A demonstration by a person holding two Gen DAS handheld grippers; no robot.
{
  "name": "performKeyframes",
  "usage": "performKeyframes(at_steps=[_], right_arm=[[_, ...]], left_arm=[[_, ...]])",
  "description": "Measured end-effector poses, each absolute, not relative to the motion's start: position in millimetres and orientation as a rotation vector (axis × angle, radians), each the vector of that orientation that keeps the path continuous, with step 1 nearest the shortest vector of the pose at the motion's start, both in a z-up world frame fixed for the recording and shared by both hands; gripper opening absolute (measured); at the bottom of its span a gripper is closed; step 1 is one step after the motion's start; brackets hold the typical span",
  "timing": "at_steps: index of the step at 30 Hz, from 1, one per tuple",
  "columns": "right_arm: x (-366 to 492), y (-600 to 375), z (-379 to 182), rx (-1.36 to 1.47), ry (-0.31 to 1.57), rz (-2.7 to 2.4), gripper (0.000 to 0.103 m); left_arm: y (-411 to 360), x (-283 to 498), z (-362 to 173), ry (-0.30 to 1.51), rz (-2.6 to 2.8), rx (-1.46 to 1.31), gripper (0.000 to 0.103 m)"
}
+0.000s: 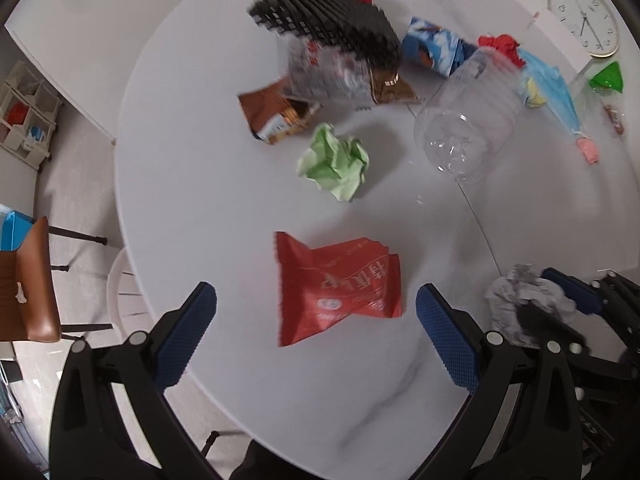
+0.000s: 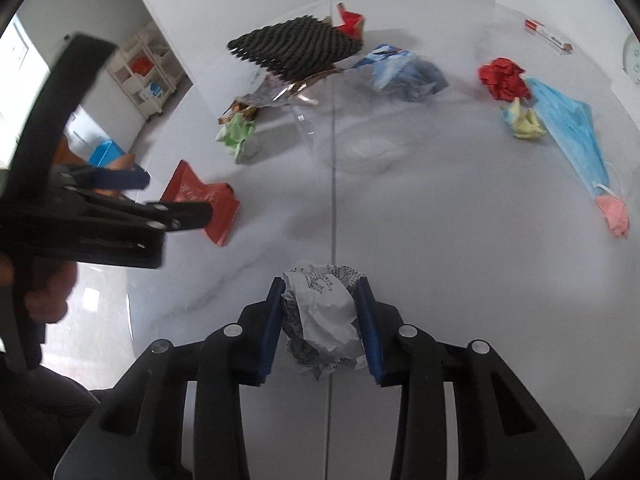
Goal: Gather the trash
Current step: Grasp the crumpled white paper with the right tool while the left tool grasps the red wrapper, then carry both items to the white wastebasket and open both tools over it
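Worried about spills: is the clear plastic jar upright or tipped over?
Tipped over. The clear jar lies on its side on the white table, its round end facing the left wrist camera. It looks empty.

crumpled printed paper wad (image 2: 322, 312), apparently clamped.

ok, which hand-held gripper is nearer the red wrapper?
Left. The left hand-held gripper is open with the red wrapper between its fingers; the right hand-held gripper is off to the side, shut on a paper ball.
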State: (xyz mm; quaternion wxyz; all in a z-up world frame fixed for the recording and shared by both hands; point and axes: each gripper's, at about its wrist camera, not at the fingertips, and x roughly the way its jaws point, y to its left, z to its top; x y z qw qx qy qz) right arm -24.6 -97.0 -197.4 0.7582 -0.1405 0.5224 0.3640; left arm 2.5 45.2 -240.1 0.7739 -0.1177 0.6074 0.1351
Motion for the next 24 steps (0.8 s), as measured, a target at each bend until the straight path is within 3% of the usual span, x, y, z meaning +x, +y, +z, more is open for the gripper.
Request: performKeyframes(at_steps=[4,9,11,18,24], right_arm=[[-17,-112,-189,-0.252,1.138,0.774,0.036],[-11,-125,-176,-0.211,1.126,0.741,0.036],[-10,-126,-173,-0.203,1.121,0.733,0.036],[-10,-111,-163,-0.212,1.102,0.735,0.036],[-26,-78,-143,-0.255,1.082,0.790,0.036]], left_arm=[[39,12,-255,1.338,0.294,-0.216,0.092],[42,12,-268,1.336,0.291,-0.247,0.076],[45,11,-268,1.312,0.285,-0.242,0.064],[59,-3,-264,1.266,0.248,-0.284,0.061],[95,-34,-222,1.196,0.298,-0.329,0.061]])
